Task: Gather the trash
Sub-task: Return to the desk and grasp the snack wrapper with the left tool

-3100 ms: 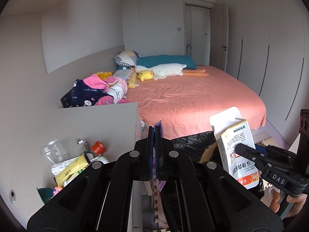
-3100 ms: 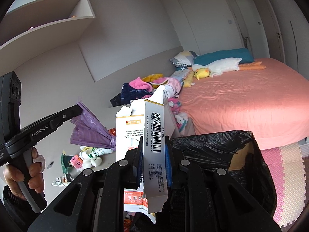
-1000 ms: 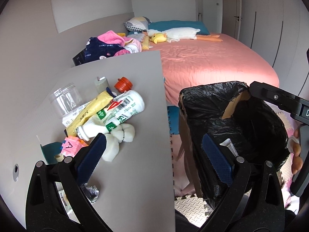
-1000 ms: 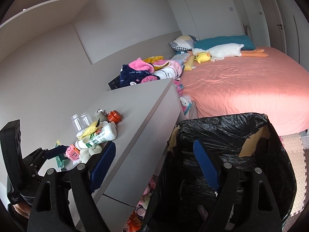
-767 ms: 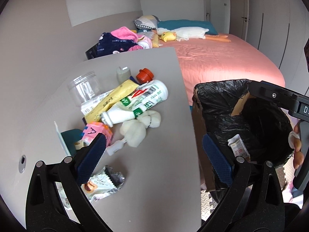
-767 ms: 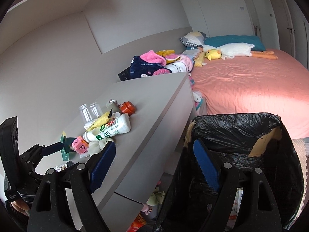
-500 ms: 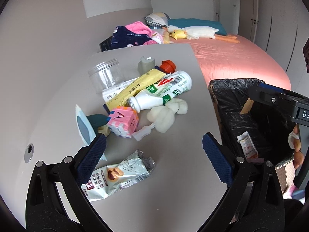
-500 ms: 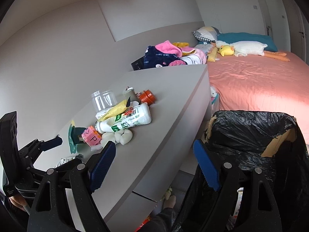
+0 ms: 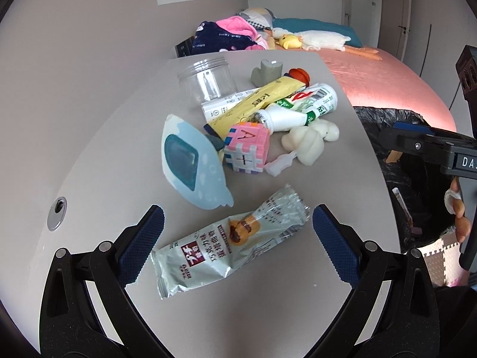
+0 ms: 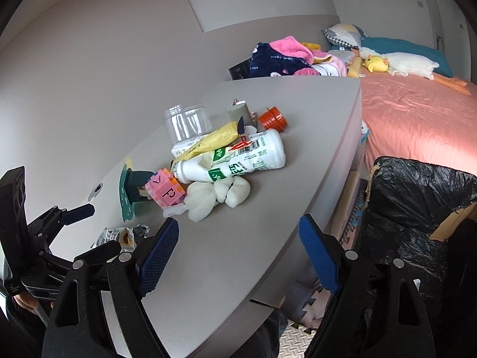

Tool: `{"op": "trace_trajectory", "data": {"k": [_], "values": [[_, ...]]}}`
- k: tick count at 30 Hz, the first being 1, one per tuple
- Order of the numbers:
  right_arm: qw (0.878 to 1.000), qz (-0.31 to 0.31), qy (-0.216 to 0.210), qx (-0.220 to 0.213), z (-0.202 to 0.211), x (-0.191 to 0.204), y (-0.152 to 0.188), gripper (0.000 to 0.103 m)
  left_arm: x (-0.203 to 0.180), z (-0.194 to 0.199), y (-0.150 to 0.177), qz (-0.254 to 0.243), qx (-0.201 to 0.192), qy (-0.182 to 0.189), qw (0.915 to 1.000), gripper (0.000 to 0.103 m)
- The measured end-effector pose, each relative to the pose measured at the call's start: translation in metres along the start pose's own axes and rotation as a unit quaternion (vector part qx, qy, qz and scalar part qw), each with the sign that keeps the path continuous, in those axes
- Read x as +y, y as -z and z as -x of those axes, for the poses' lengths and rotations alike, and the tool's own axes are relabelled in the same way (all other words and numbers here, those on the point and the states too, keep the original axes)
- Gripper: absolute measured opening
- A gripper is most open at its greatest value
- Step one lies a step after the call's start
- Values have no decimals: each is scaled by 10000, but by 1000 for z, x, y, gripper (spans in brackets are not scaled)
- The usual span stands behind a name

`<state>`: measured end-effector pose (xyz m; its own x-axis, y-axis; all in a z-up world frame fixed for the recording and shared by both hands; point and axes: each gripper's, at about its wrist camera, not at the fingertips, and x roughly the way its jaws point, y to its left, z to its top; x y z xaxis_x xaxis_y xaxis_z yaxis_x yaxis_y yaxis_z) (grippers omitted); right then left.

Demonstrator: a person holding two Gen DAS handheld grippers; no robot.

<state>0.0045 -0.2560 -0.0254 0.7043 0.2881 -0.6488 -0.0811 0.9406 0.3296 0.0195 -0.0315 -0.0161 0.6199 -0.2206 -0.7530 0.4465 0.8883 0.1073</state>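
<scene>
Left gripper [image 9: 237, 229] is hovering wide open over the wrapper [image 9: 229, 240], which is lying flat on the desk [image 9: 298, 208].

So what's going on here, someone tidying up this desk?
Yes. A person holds a hand-held gripper in each hand, clearing litter off the grey desk. The left hand-held gripper is open, lined up on the pale green snack wrapper. The right hand-held gripper is open and empty, beside the black-lined trash bin.
</scene>
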Motion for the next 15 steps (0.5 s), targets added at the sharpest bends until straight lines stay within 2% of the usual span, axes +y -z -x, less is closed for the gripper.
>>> {"op": "trace_trajectory", "data": {"k": [6,15], "values": [[9998,133,56,155,-17,13,-1,83,23,-16,13,83,242,111,9996,96],[9991,172,269,284,-40,21,-8,83,31,-38,19,36,616,291,9977,96]]}}
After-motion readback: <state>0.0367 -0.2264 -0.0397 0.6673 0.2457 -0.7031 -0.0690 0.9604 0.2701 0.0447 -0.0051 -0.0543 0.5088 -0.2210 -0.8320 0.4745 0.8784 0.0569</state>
